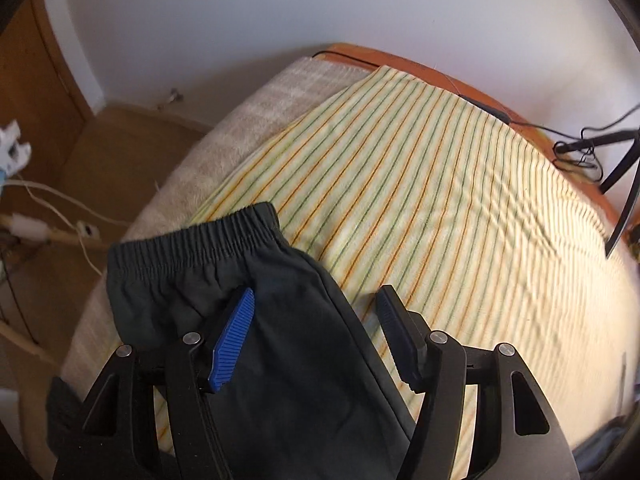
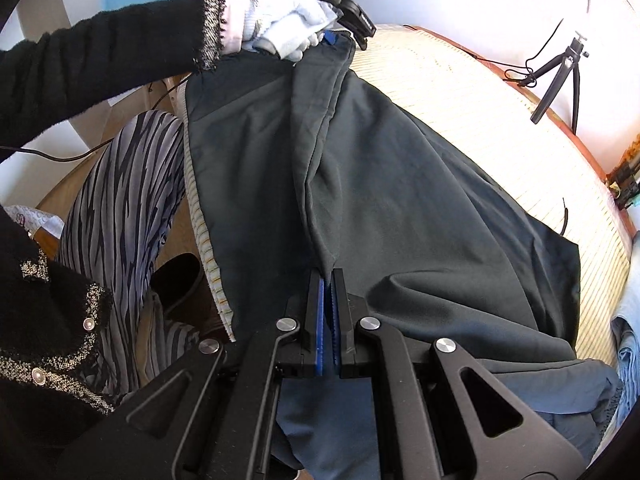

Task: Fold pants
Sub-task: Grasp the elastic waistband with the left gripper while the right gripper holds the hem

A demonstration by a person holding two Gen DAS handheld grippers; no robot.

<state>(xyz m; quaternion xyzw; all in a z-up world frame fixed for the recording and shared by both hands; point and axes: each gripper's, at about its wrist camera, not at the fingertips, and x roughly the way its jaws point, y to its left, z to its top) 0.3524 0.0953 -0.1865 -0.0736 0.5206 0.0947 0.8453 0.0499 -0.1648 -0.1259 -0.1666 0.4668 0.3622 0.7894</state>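
Dark grey pants (image 1: pixel 280 340) lie on the striped yellow bed sheet (image 1: pixel 440 200), with the elastic waistband (image 1: pixel 192 240) at the bed's left edge. My left gripper (image 1: pixel 316 294) stands open just above the waist end; the cloth lies between and under its blue pads, which do not press on it. In the right wrist view the pants (image 2: pixel 400 200) stretch lengthwise away from me, with a long fold down the middle. My right gripper (image 2: pixel 328 274) is shut on that fold. At the far end a white-gloved hand (image 2: pixel 280 28) holds the left gripper (image 2: pixel 336 38).
A small black tripod (image 2: pixel 560 76) and cables stand at the bed's far wooden edge. The person's leg in striped trousers (image 2: pixel 120 200) is beside the bed on the left. White cables (image 1: pixel 60 208) lie on the floor. A blue garment (image 2: pixel 628 360) lies at the right.
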